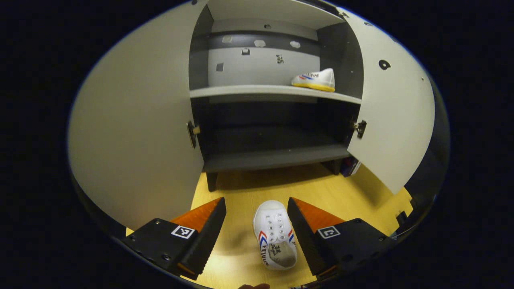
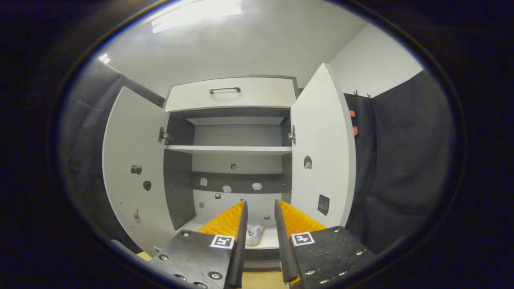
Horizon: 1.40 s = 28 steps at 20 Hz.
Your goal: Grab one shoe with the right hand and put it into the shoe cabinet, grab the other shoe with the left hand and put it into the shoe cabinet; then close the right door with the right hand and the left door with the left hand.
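left gripper (image 1: pixel 256 224) spread open, straddling second sneaker (image 1: pixel 275 235) on floor for pickup; right gripper (image 2: pixel 260 224) parted, empty, facing first sneaker (image 2: pixel 253 234) already on cabinet shelf (image 2: pixel 229 149); both doors open

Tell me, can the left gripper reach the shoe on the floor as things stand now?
Probably yes. The left gripper is open, with the floor shoe between its fingers, nearer the right one, and nothing between them.

**Shelf shoe half hidden, doors run off the edge**

Right gripper view: the shelved shoe (image 2: pixel 254 234) peeks between the fingers, mostly covered. Left gripper view: the left door (image 1: pixel 132 136) is cut off at the rim, and stickers (image 1: pixel 260 43) on the back panel blur.
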Tool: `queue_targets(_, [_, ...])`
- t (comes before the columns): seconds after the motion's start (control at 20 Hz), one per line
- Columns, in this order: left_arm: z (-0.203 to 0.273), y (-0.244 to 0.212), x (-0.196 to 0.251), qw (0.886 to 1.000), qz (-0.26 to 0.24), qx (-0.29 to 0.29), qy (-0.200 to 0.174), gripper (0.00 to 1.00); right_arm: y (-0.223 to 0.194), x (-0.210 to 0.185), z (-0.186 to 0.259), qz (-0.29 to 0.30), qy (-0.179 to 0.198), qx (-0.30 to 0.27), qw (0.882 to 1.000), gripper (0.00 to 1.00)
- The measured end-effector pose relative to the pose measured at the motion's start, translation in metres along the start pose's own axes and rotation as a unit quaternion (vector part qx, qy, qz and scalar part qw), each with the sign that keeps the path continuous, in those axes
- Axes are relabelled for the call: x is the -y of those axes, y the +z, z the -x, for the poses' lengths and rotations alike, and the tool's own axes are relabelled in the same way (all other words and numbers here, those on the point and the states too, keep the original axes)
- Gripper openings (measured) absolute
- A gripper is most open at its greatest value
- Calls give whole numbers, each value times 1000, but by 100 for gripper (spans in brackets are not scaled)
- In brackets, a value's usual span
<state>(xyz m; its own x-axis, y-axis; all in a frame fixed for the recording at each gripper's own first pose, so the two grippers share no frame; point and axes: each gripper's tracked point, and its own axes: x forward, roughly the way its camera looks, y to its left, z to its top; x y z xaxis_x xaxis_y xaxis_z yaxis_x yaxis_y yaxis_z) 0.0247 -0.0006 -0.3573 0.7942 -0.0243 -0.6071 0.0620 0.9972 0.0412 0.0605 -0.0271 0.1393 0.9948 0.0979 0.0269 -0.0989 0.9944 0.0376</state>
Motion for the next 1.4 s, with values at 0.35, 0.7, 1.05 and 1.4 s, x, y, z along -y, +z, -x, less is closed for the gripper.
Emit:
queue_targets(0.35, [-41,-84,1,993,31,-110,-42,93,2,13,11,17,-28,-2,999,37])
queue_targets(0.7, [-65,-131,3,982,53,-172,-51,87,2,20,12,22,-42,0,999,37])
queue_targets(1.05, [-70,-138,16,977,73,-191,-59,46,1,28,12,31,-58,1,998,37])
queue_targets(1.4, [-63,-124,8,980,67,-184,-45,12,2,31,11,31,-59,5,998,37])
